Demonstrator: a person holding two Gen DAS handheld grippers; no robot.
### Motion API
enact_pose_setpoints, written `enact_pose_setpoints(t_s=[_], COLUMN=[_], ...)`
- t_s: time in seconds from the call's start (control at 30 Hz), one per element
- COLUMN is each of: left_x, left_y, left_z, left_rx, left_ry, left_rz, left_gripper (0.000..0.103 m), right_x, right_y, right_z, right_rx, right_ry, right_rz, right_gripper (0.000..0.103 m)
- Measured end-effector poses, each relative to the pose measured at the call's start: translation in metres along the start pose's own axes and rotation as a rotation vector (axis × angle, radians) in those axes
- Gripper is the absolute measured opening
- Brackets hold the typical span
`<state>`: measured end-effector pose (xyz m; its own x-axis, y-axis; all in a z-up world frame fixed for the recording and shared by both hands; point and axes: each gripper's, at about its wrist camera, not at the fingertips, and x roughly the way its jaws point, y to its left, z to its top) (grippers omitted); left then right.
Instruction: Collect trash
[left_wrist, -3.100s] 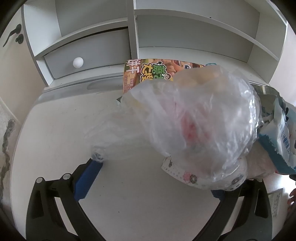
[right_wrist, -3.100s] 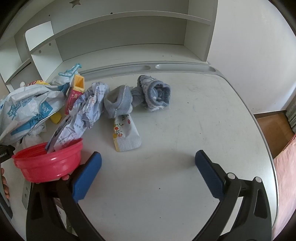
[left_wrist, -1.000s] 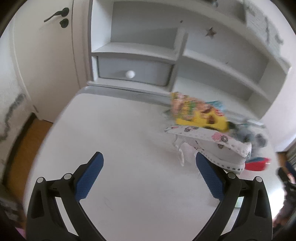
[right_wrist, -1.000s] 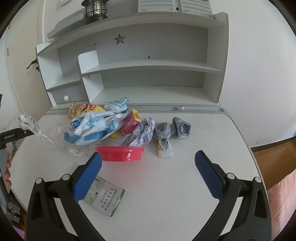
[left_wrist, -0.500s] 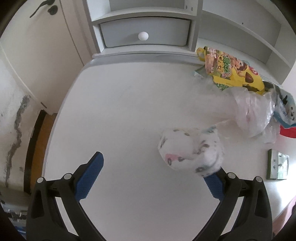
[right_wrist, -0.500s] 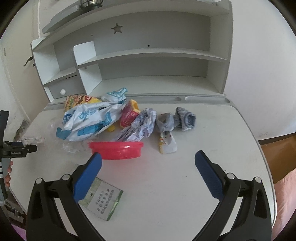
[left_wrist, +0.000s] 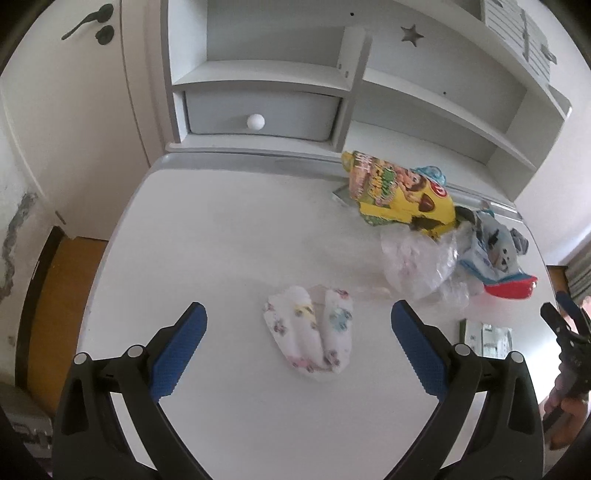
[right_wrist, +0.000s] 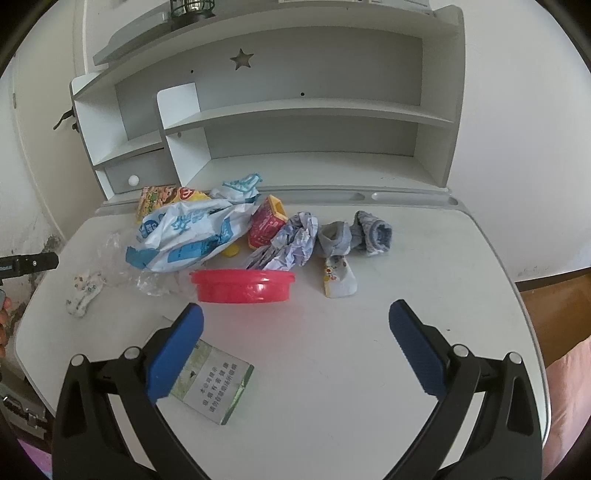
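My left gripper (left_wrist: 297, 332) is open and empty above a patterned white sock pair (left_wrist: 312, 341) lying on the white desk (left_wrist: 207, 229); the pair also shows in the right wrist view (right_wrist: 84, 287). A clear plastic bag (left_wrist: 417, 264), a yellow snack bag (left_wrist: 399, 194) and a blue-white plastic bag (right_wrist: 188, 234) lie in a heap. My right gripper (right_wrist: 295, 341) is open and empty above the desk, near a red bowl (right_wrist: 242, 285) and a small green-white box (right_wrist: 210, 382).
A red-yellow carton (right_wrist: 266, 223), crumpled paper (right_wrist: 291, 243), grey-blue socks (right_wrist: 354, 234) and a small sachet (right_wrist: 338, 278) lie behind the bowl. A shelf unit with a drawer (left_wrist: 258, 116) stands at the desk's back. The floor drops off at the left edge (left_wrist: 55, 306).
The left gripper let go of the clear bag and the sock pair, which now lies flat on the desk, and it has pulled back. The right gripper drew back and lowered slightly.
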<state>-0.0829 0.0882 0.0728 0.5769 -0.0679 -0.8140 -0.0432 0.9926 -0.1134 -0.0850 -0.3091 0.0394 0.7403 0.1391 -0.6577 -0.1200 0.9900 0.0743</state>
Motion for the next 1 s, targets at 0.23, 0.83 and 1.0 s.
enact_pose_setpoints(t_s=[0.23,0.83,1.0], left_x=[-0.006,0.013,0.021], left_y=[-0.004,-0.011,-0.011], left_z=[-0.019,-0.032,-0.032], left_rx=[0.028,0.045,0.046], left_ry=[0.011,0.062,0.077], left_rz=[0.012,0.022,0.023], left_gripper=[0.097,0.097,0.097], right_x=[-0.011,-0.008,-0.001], right_y=[0.0,-0.004,-0.002], right_z=[-0.004,-0.009,-0.008], right_rx=[0.0,0.011,-0.004], right_ry=[-0.014,0.01,0.022], right_rz=[0.007,0.007,0.004], right_gripper=[0.097,0.097,0.097])
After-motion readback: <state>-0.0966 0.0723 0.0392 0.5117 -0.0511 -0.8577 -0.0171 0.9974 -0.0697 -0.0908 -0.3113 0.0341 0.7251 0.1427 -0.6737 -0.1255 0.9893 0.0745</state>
